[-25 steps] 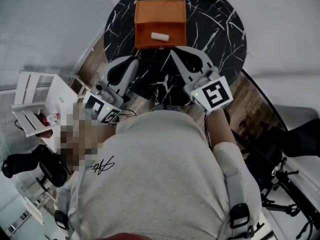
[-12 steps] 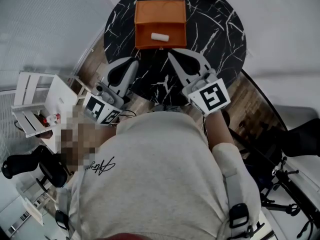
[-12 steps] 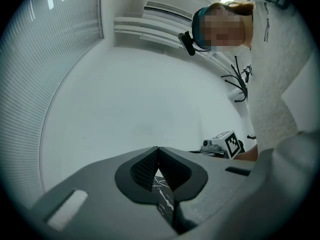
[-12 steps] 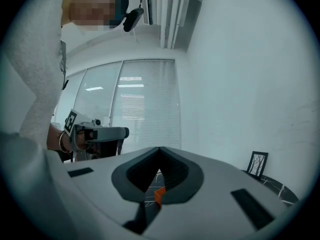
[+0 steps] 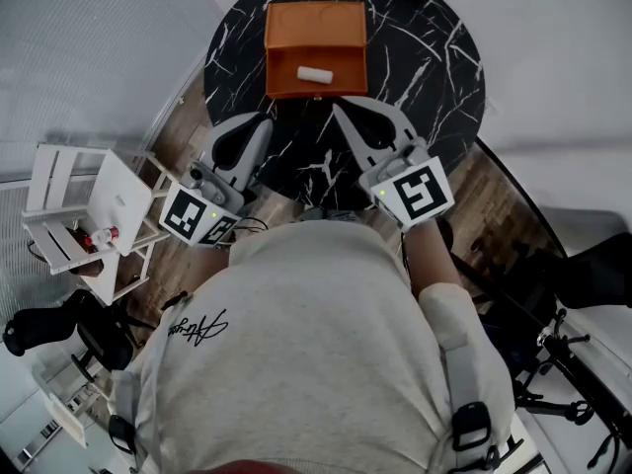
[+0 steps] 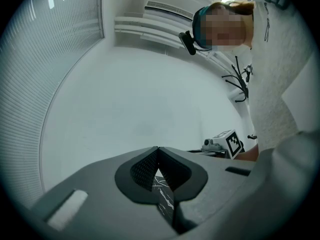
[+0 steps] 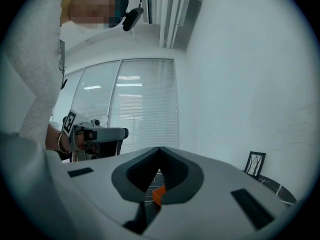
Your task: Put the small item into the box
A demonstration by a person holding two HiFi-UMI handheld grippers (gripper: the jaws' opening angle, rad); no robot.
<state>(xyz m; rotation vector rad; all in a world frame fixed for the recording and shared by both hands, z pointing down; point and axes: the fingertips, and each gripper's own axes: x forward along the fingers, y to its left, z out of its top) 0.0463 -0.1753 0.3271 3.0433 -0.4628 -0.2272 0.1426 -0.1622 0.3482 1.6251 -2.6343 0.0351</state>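
Observation:
An orange box (image 5: 316,28) stands open on the round black marble table (image 5: 425,57), and a small white item (image 5: 314,73) lies inside it. My left gripper (image 5: 265,119) rests near the table's front left, its jaws together and empty. My right gripper (image 5: 336,107) sits just in front of the box, jaws meeting at the tip with nothing between them. In the right gripper view a sliver of the orange box (image 7: 158,194) shows through the gap behind the shut jaws. The left gripper view shows only marble (image 6: 165,196) there.
A white shelf unit (image 5: 89,215) with small things on it stands on the wooden floor at the left. A black chair (image 5: 69,329) is at the lower left and a dark stand (image 5: 573,363) at the right. A small framed picture (image 7: 255,163) stands on the table's far side.
The right gripper shifted slightly left between the earliest frame and now. Otherwise nothing has moved; the white item stays in the box.

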